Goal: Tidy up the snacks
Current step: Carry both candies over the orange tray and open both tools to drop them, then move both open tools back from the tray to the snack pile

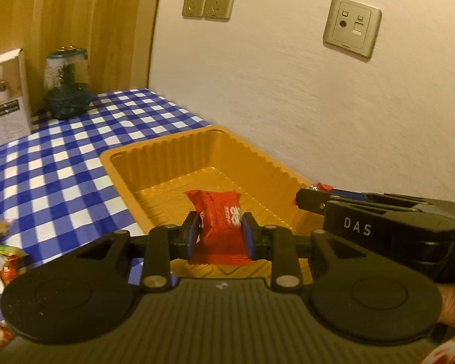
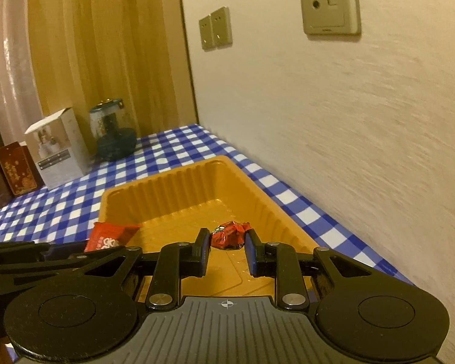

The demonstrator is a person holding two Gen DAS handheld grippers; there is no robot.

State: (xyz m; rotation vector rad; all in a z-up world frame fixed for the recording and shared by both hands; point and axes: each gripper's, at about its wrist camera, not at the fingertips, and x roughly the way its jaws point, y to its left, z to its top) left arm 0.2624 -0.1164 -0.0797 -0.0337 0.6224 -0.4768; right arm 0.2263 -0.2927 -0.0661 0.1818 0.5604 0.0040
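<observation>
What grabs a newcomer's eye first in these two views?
The yellow tray on the blue checked tablecloth, beside the wall. Over it, the left claw pinches a flat red snack packet, and the right claw grips a crumpled red candy. Farther back, a dark glass jar stands next to a white box.

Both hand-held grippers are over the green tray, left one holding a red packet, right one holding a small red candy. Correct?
Not quite: the tray is orange-yellow, not green, as the right wrist view shows. The rest stands: the left hand-held gripper holds the red packet and the right hand-held gripper holds the small red candy over it.
</observation>
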